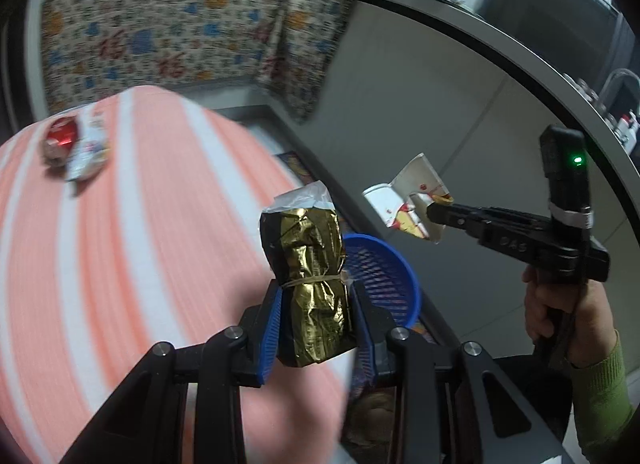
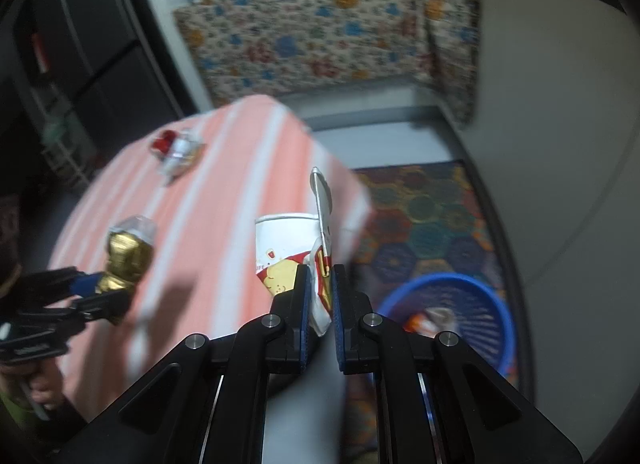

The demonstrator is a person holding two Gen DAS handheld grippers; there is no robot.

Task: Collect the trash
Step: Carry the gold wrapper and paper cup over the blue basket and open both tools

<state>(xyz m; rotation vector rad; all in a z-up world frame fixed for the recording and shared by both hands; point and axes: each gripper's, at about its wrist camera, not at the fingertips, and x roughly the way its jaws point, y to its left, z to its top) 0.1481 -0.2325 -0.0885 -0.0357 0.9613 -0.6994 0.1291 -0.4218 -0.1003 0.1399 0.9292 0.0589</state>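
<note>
Between the left gripper's blue-padded fingers a crumpled gold foil packet stands pinched upright, above the pink-and-white striped bench. Alongside, the right gripper, tilted downward, clamps a flattened white paper cup with red and yellow print; its lettering is unreadable. Lower right, a blue plastic basket sits on the floor. Farther off, red and white wrappers lie on the bench.
</note>
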